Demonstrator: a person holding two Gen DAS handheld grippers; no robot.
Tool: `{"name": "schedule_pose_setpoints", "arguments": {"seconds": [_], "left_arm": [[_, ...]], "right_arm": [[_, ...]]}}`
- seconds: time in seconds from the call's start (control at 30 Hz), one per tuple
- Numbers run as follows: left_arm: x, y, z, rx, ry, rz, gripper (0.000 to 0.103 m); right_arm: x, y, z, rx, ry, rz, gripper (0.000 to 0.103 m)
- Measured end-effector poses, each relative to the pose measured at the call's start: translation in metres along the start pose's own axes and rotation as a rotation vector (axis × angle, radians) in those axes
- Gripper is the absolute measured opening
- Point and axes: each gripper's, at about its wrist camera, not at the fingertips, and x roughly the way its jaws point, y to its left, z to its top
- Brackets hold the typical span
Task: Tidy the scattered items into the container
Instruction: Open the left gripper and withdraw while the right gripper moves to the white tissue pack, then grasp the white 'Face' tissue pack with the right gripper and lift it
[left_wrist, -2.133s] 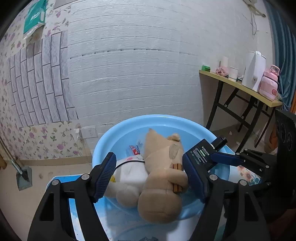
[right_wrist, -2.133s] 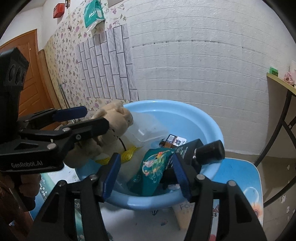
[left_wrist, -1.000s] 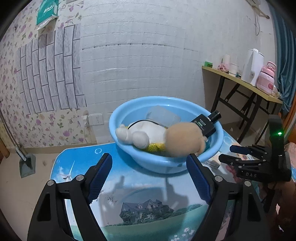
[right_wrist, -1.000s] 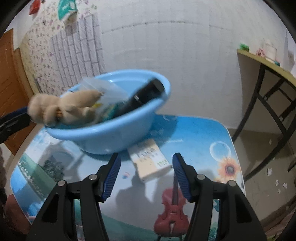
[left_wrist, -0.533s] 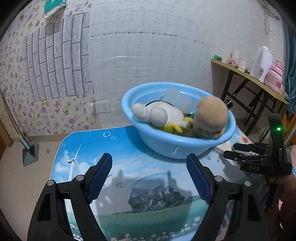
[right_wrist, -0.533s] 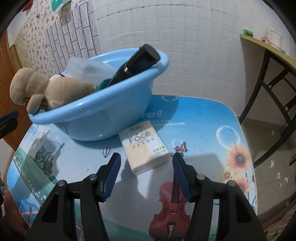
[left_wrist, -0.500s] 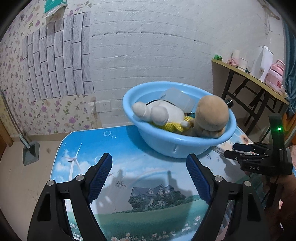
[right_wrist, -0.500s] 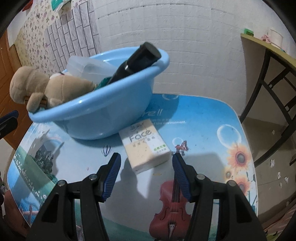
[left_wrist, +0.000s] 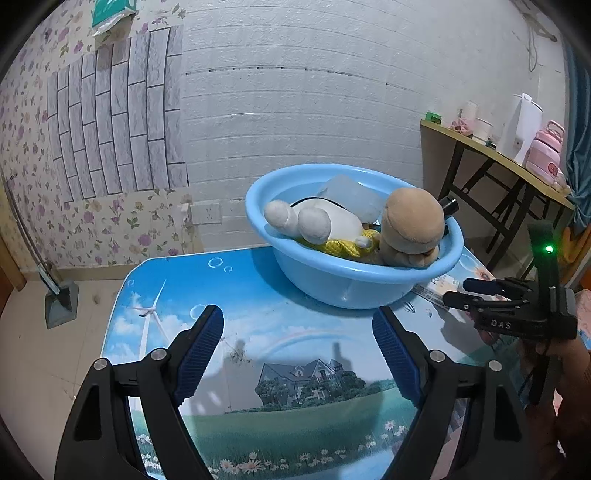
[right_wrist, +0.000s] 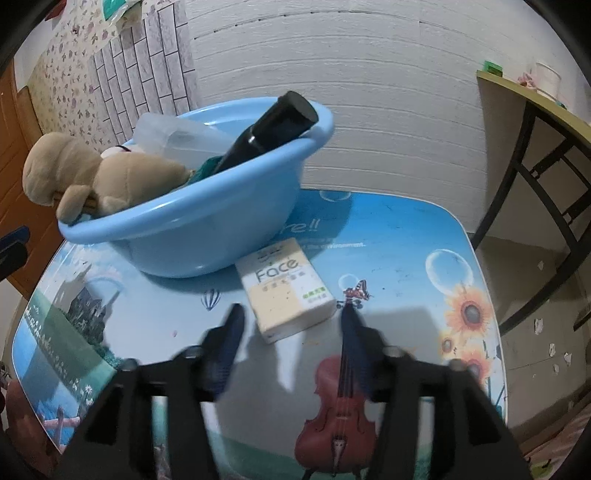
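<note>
A light blue basin (left_wrist: 354, 284) (right_wrist: 207, 236) stands on the picture-printed table. It holds a tan plush bear (left_wrist: 410, 229) (right_wrist: 92, 177), a white plush toy (left_wrist: 317, 221), a clear plastic box (right_wrist: 173, 136) and a black bottle (right_wrist: 273, 125) leaning over the rim. A tissue pack marked "Face" (right_wrist: 286, 291) lies on the table beside the basin. My right gripper (right_wrist: 291, 321) is open, its fingers just short of the pack; it also shows in the left wrist view (left_wrist: 480, 295). My left gripper (left_wrist: 297, 332) is open and empty, back from the basin.
The table (left_wrist: 295, 369) has rounded edges with floor beyond. A white wall stands right behind the basin. A wooden side table (left_wrist: 498, 155) with a kettle and a pink flask stands at the right. A broom base (left_wrist: 59, 299) rests on the floor at the left.
Both grippers let go of items into the basin and pulled back over the table. The right gripper has now dropped lower and closer to the tissue pack.
</note>
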Motion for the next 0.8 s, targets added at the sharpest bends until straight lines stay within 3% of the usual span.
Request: {"name": "schedule_pose_setpoints", "arguments": {"seconds": [0.2,0.27,0.37,0.8], "left_arm": [[-0.008,-0.001,0.000,0.005,-0.010,0.007,0.083],[-0.009,-0.001,0.000,0.005,-0.014,0.010,0.083],[-0.010,0.000,0.000,0.001,-0.013,0.011,0.083],[-0.010,-0.007,-0.006,0.022,-0.006,-0.025,0.083]], "right_arm": [[0.013,-0.005,0.004,0.005,0.026,0.006,0.056],[0.013,-0.006,0.004,0.013,0.030,0.032,0.050],[0.009,-0.003,0.001,-0.003,0.024,0.032,0.048],[-0.041,0.025,-0.015,-0.064,-0.028,0.166,0.048]]}}
